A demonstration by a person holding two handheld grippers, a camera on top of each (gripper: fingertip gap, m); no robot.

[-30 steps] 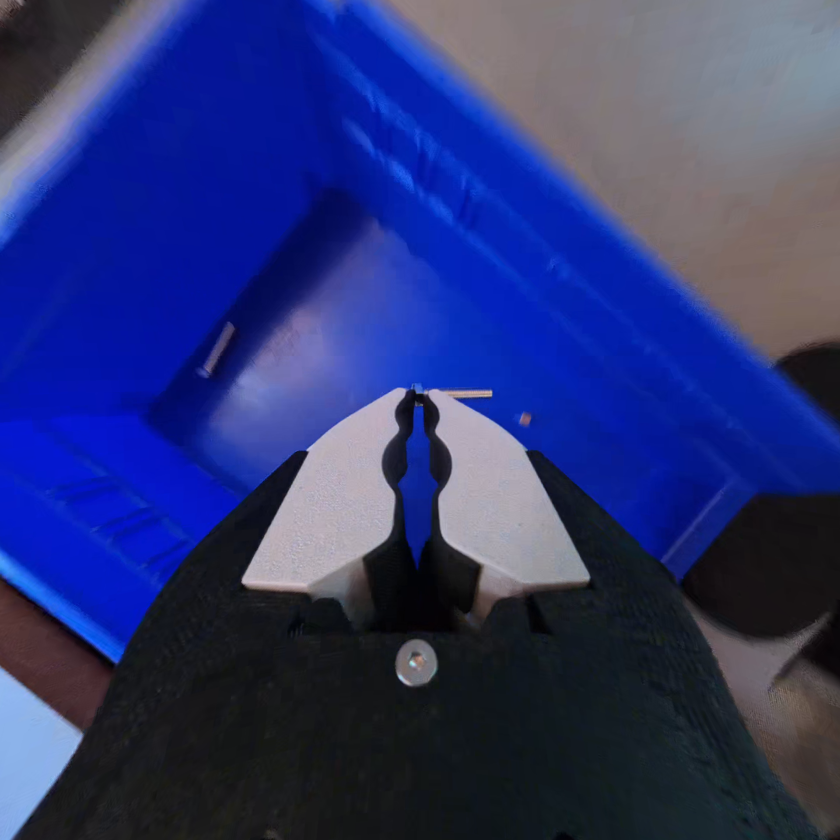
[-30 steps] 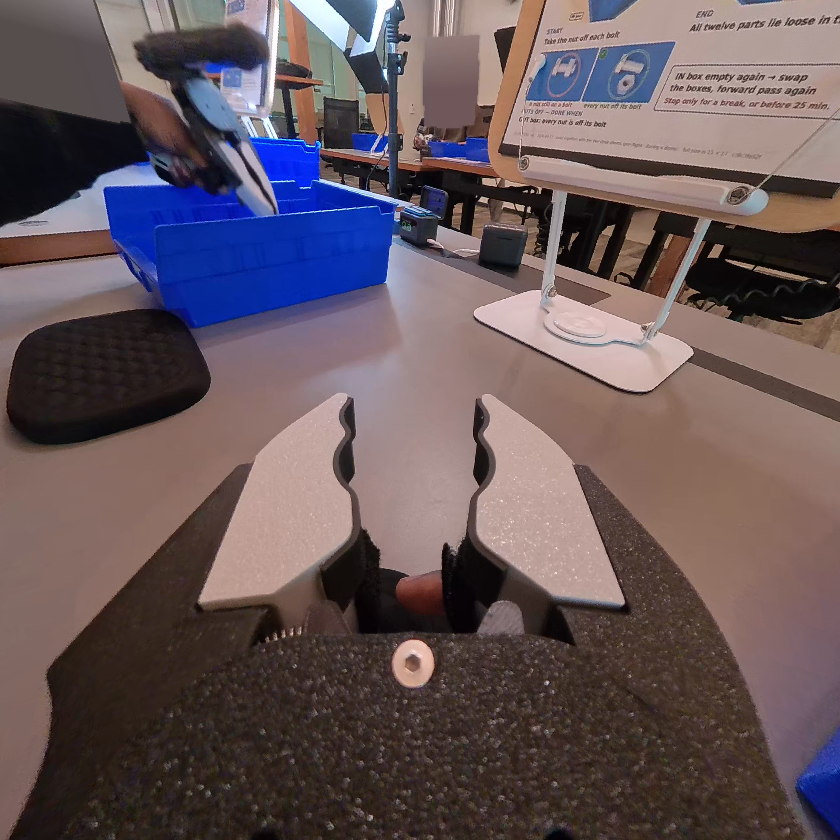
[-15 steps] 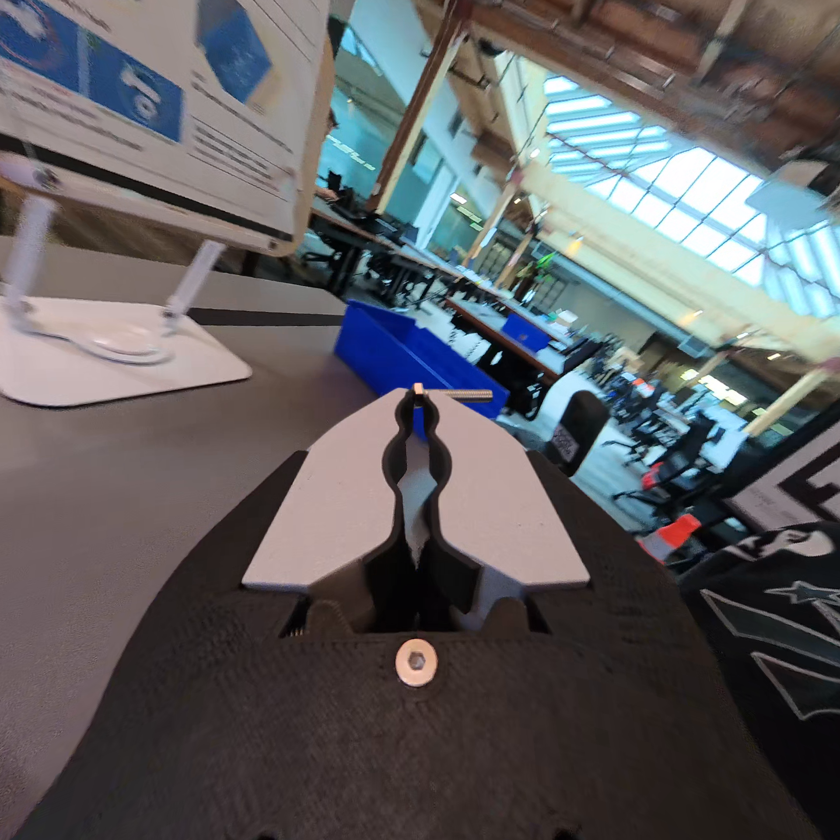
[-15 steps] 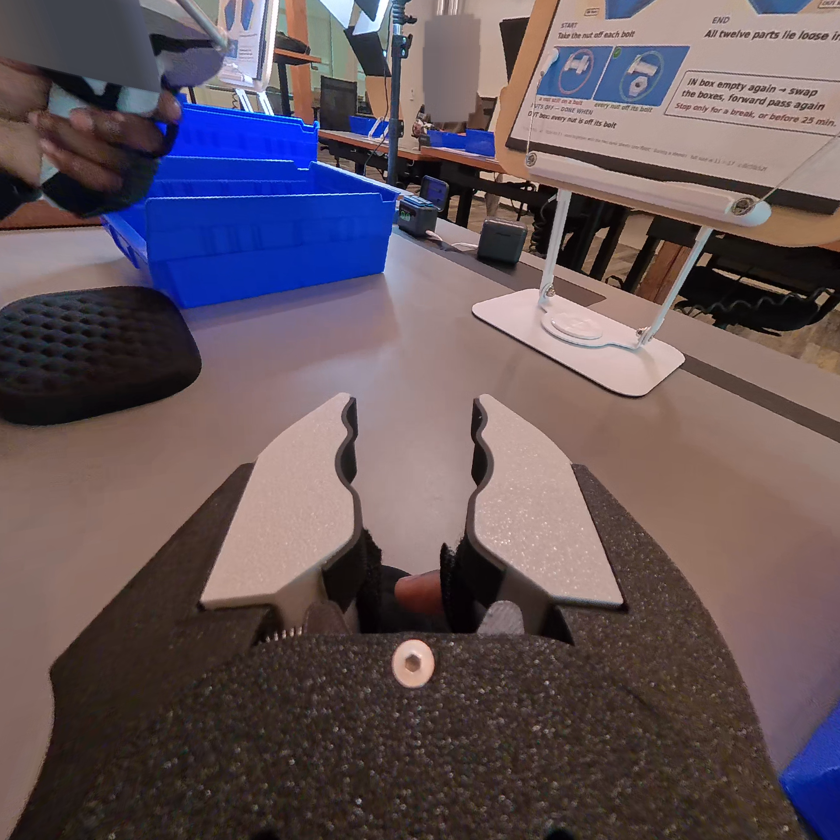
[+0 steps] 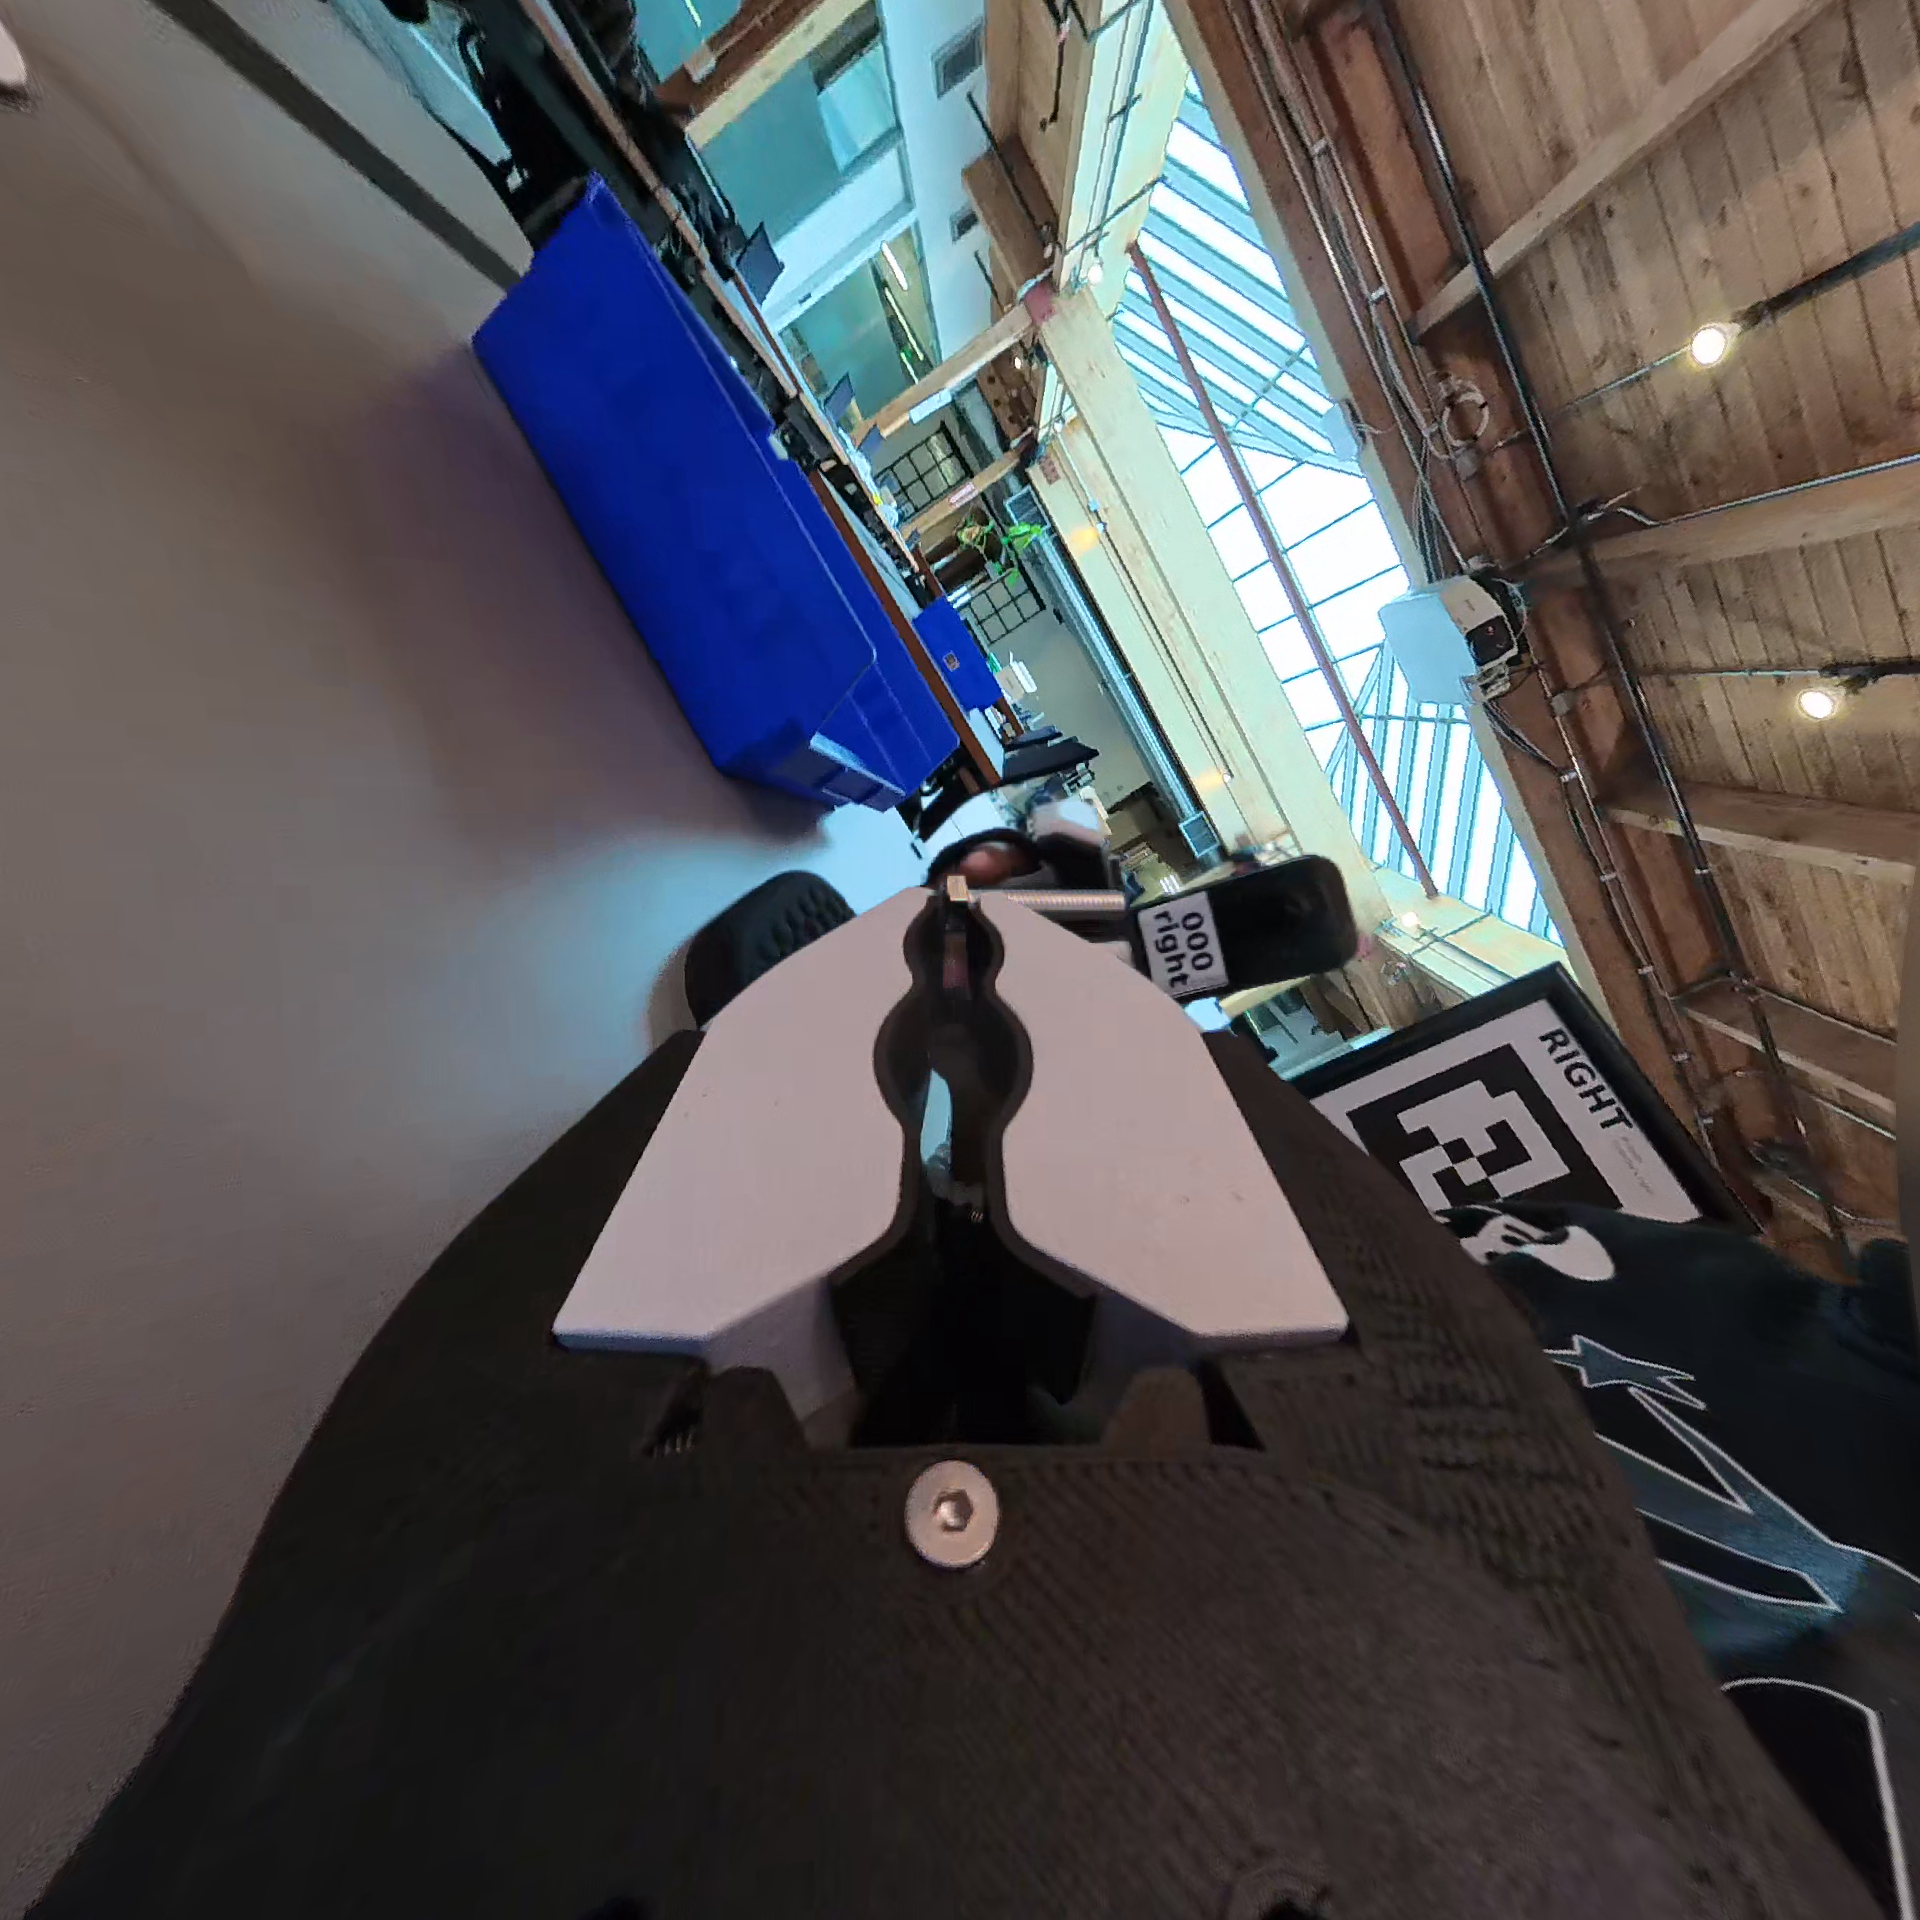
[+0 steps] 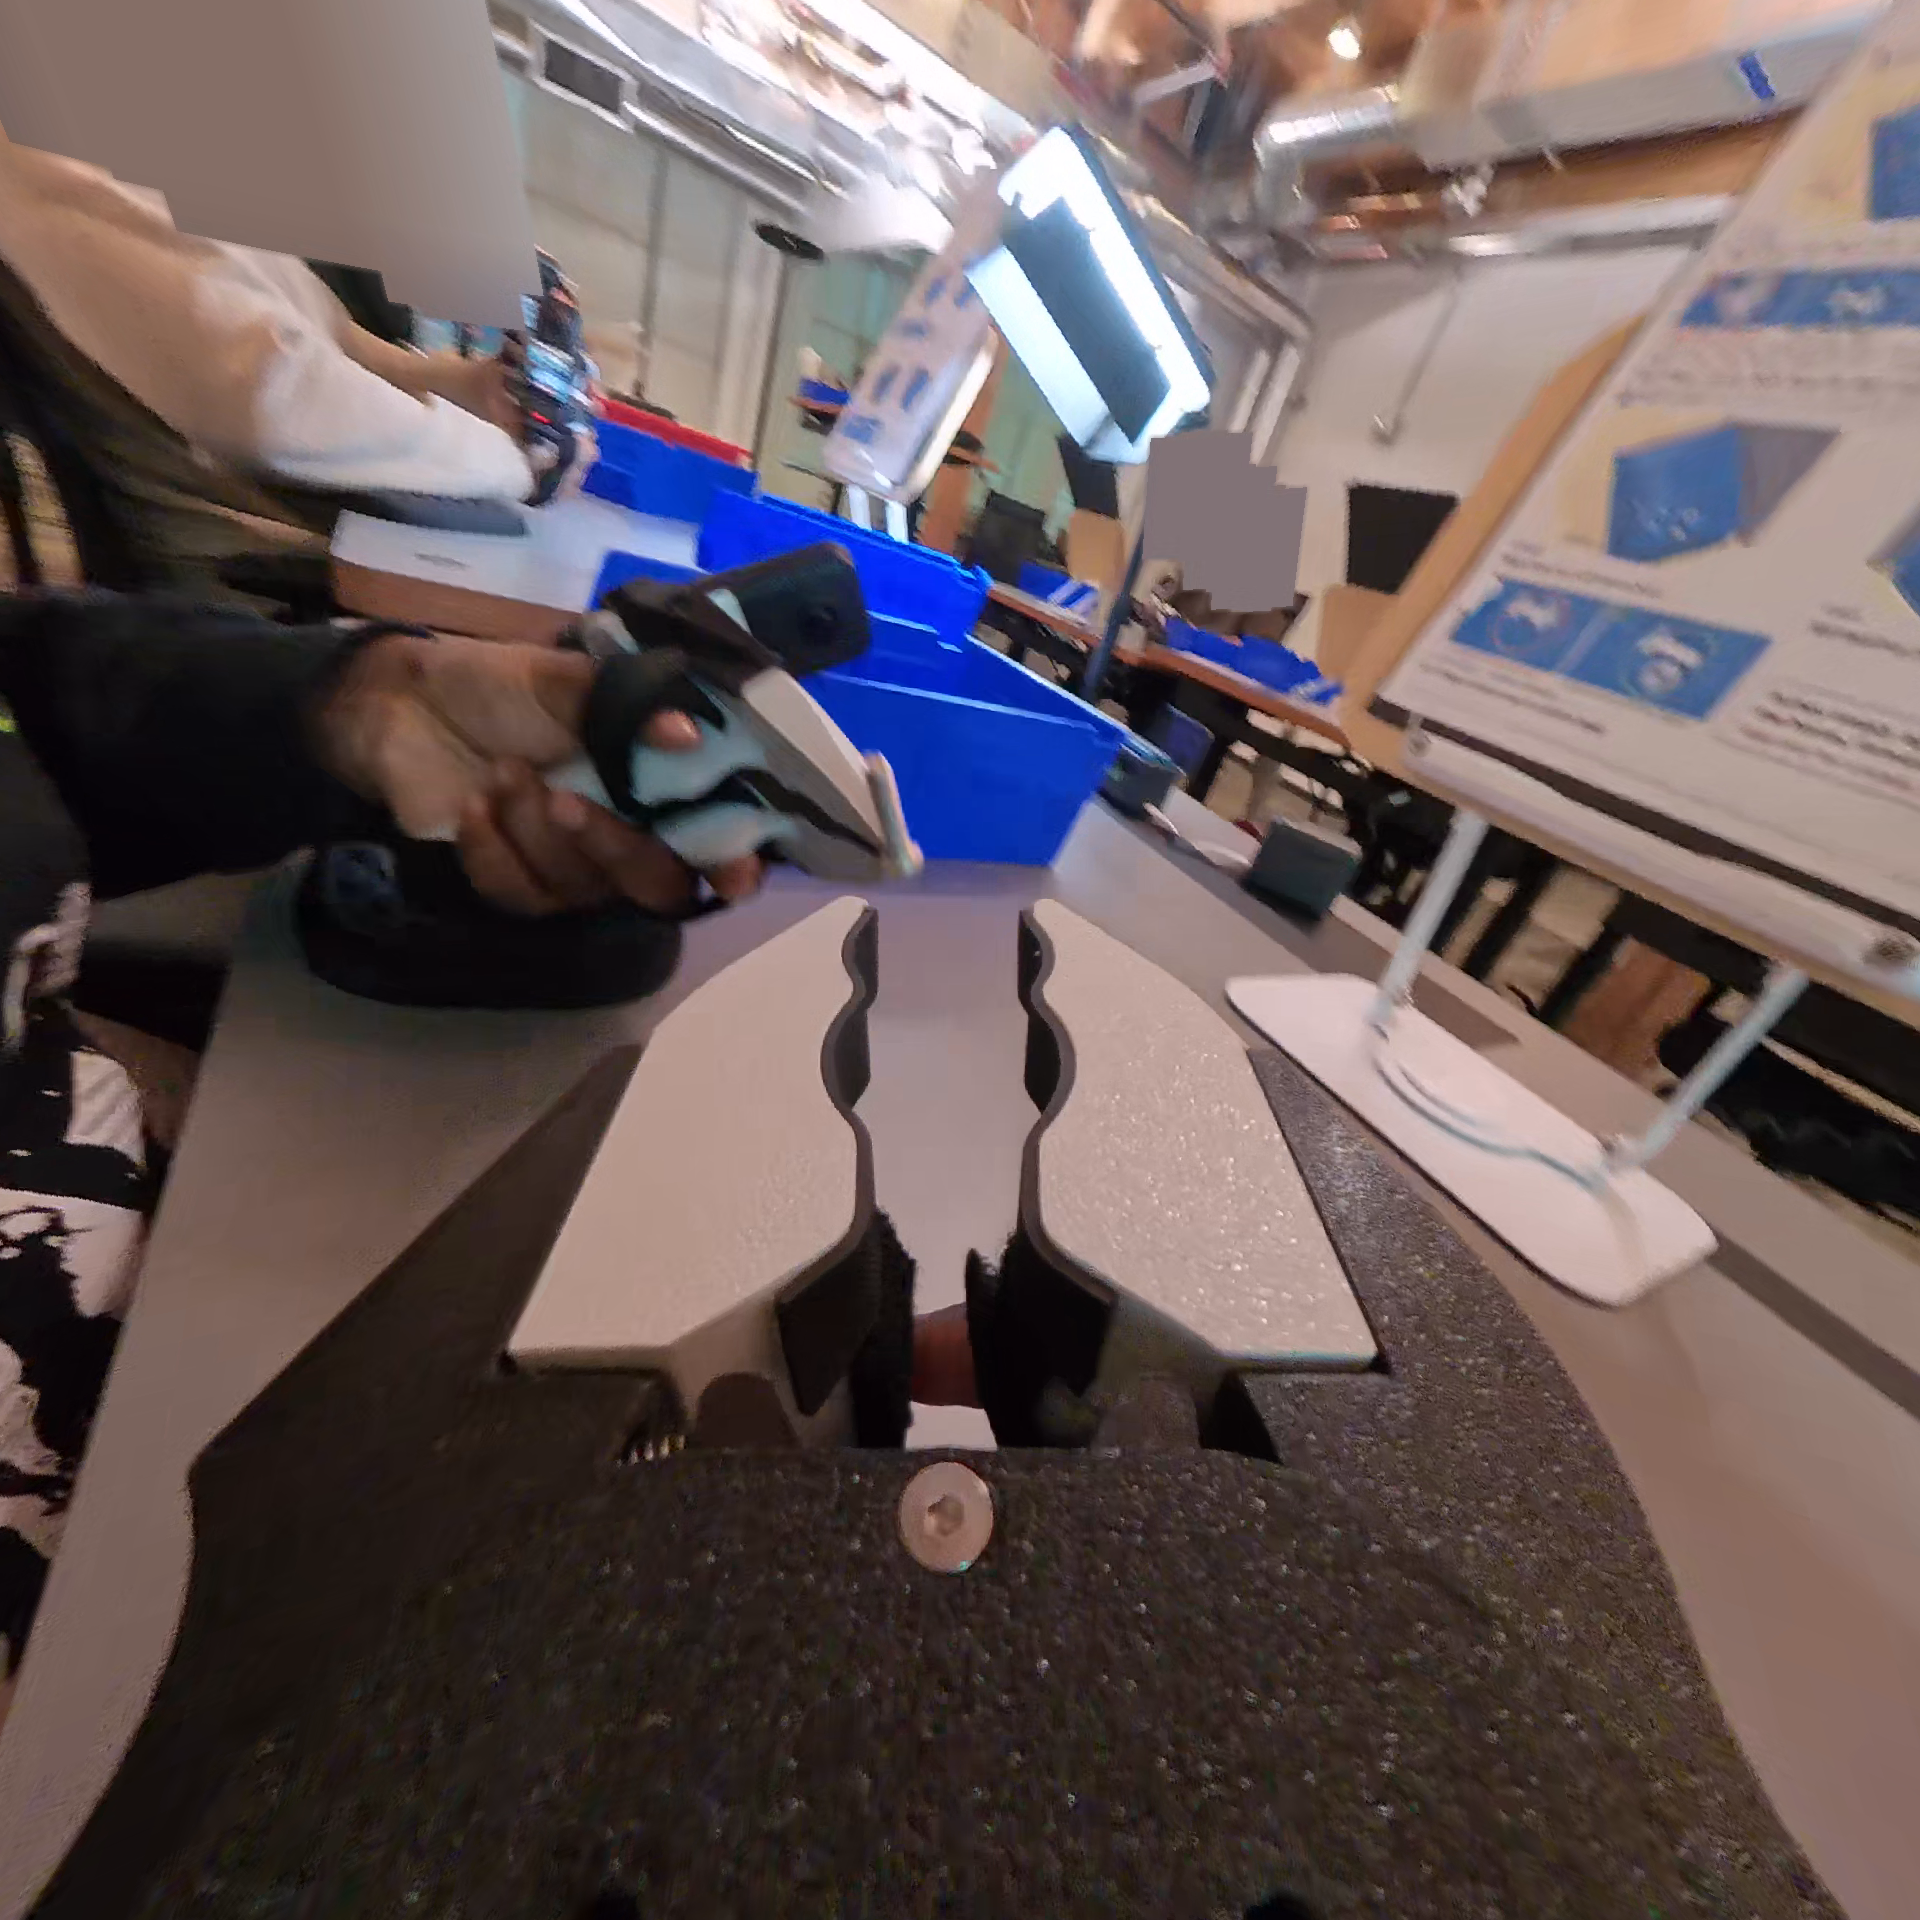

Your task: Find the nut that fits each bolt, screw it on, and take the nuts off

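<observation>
- Bolt work sits on our grey table (image 6: 1039, 935), where a blue bin (image 6: 966, 748) stands behind.
- Our right gripper (image 6: 945, 925) hovers empty, jaws parted a moderate gap.
- Our left gripper (image 5: 958, 896) is clamped on a small bolt (image 5: 1039, 900), shaft sticking sideways from the tips, above the table.

A grey table (image 6: 1766, 1507) stretches across a large open workshop, where a sign board on a white stand (image 6: 1475, 1132) sits at one side. Overhead, a wood-plank ceiling (image 5: 1662, 312) with timber beams (image 5: 1132, 520) carries small round lamps (image 5: 1709, 343) beside a long skylight (image 5: 1340, 582). Further worktables (image 6: 1226, 665) line the hall beneath a bright light panel (image 6: 1091, 301).
</observation>
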